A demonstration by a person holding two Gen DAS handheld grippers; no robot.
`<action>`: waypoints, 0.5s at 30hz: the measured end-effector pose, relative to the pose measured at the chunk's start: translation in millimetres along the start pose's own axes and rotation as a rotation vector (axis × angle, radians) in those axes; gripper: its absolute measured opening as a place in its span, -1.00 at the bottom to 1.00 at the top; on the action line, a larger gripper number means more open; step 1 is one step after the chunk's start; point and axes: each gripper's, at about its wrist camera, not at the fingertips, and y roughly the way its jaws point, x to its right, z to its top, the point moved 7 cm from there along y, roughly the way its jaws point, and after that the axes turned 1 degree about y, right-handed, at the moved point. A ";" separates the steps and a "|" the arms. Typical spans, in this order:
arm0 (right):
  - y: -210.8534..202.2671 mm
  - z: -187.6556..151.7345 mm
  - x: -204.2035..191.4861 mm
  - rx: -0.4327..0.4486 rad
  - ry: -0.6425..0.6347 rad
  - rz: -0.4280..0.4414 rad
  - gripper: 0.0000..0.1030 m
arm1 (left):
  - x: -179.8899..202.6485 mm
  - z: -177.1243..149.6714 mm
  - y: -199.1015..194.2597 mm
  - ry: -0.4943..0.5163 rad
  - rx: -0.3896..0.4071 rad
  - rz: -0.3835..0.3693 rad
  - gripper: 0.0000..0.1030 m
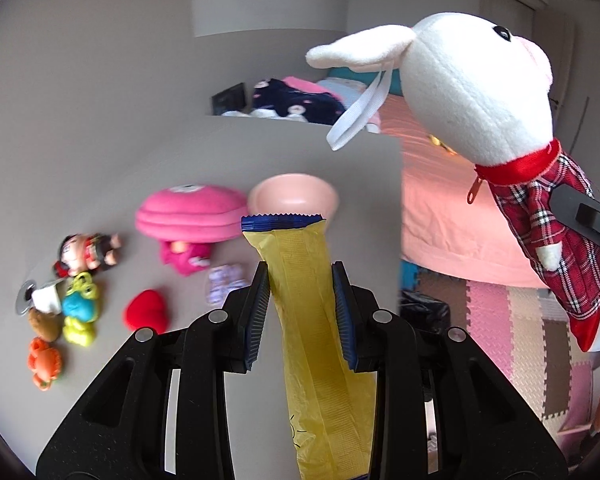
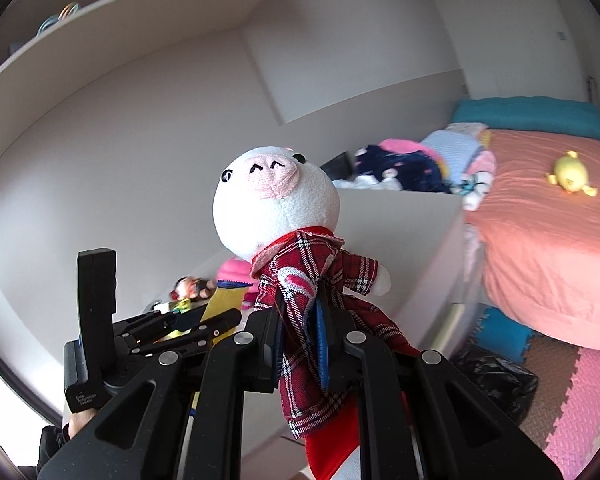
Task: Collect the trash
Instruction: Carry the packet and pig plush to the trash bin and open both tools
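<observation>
A long yellow wrapper (image 1: 312, 320) with a blue serrated top edge stands between the pads of my left gripper (image 1: 302, 280), which is shut on it above the white desk. My right gripper (image 2: 300, 308) is shut on the red plaid shirt of a white plush pig (image 2: 276, 204). The same plush pig (image 1: 472, 92) hangs at the upper right in the left wrist view. From the right wrist view, the left gripper (image 2: 220, 316) and its yellow wrapper (image 2: 224, 300) show low on the left.
On the white desk (image 1: 100, 160) lie a pink plush (image 1: 188, 216), a pink bowl (image 1: 294, 196), a red heart (image 1: 146, 312), a crumpled paper (image 1: 224, 284) and several small toys (image 1: 76, 292). A black bag (image 2: 496, 380) sits on the foam floor mat beside a bed (image 2: 548, 232) with a pink sheet.
</observation>
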 end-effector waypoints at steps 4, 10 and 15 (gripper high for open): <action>-17.8 1.9 31.0 0.017 0.032 -0.065 -0.72 | 46.3 6.9 14.6 0.050 -0.013 -0.067 -0.40; -33.1 -1.2 80.4 0.032 0.110 -0.152 -0.71 | 103.7 3.9 41.0 0.099 -0.075 -0.177 -0.39; -33.4 -7.6 121.4 0.017 0.163 -0.227 -0.71 | 142.3 4.8 61.9 0.153 -0.114 -0.214 -0.39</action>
